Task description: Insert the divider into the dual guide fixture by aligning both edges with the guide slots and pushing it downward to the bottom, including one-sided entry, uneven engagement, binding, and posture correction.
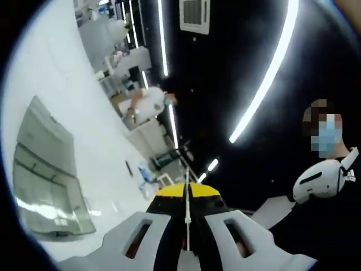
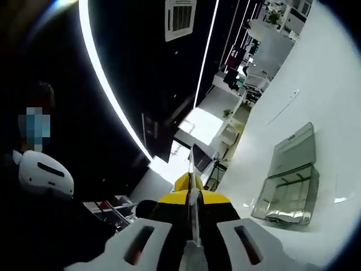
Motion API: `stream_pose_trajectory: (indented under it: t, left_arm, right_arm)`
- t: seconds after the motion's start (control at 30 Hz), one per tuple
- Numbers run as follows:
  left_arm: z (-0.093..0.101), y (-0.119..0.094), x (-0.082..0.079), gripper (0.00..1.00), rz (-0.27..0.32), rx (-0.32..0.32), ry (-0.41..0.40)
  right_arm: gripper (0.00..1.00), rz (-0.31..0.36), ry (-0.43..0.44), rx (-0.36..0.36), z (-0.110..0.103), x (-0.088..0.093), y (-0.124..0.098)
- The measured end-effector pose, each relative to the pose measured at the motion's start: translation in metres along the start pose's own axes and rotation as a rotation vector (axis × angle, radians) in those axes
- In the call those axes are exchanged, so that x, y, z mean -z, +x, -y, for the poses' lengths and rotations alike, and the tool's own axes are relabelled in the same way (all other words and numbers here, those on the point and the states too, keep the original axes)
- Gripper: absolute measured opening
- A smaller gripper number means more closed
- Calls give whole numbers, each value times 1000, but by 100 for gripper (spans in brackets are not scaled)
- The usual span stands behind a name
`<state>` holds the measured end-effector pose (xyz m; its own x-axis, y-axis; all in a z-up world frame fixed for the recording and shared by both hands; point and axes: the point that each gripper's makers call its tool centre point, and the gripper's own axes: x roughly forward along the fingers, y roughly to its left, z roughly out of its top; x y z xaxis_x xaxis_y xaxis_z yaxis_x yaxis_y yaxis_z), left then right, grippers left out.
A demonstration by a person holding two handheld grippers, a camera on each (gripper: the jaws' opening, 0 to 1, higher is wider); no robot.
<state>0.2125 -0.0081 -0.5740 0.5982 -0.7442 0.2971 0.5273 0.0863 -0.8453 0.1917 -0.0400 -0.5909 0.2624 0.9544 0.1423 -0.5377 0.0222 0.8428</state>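
Your left gripper (image 1: 186,228) has its jaws clenched on the divider (image 1: 186,197), a thin clear sheet seen edge-on, standing up between the yellow-and-black tips. Your right gripper (image 2: 194,226) is pinching the same way on the divider (image 2: 192,186), again edge-on. Both cameras are tilted up toward the dark ceiling (image 1: 225,68) with its long light strips (image 1: 265,79) and an air vent (image 2: 180,17). Clear fixture (image 2: 290,178) sits further off on the white surface (image 2: 316,101); also in the left gripper view (image 1: 45,175). Person in black top (image 1: 327,226) at the edge. No readable text
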Motion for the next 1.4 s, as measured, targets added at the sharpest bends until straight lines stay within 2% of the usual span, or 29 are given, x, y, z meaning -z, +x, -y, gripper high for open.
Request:
stream_pose_trajectory:
  t: [0.2,0.37,0.63,0.83,0.97,1.07,1.17,1.23,1.27,1.4]
  left_arm:
    - [-1,-2,-1,0,7,13,-22]
    - [-1,-3,-1,0,19,11,-19]
    - [-7,-10,-2,0,24,-14,-3]
    - [-6,-13,-4,0,20,-6,-8]
    - [-11,-19,-5,1,33,-33,33]
    - [-20,-27,-10,10,54,-99,111]
    - [-16,-32,-11,12,52,-89,105]
    - [-21,-38,-17,20,77,-124,132]
    - [-21,-40,-17,23,72,-130,145]
    - [-21,-46,-17,24,50,-155,195]
  right_arm:
    - [1,-12,14,-4,-3,2,2]
    - [1,-48,17,10,-4,8,5]
    - [0,-72,22,64,-2,14,10]
    - [0,-101,27,81,-3,24,15]
    - [0,-98,23,116,-1,26,17]
    - [0,-91,14,125,-1,26,18]
    - [0,-84,12,142,1,26,19]
    - [0,-80,4,155,1,26,21]
    - [0,-81,1,158,1,26,22]
    - [0,-87,-26,200,6,27,25]
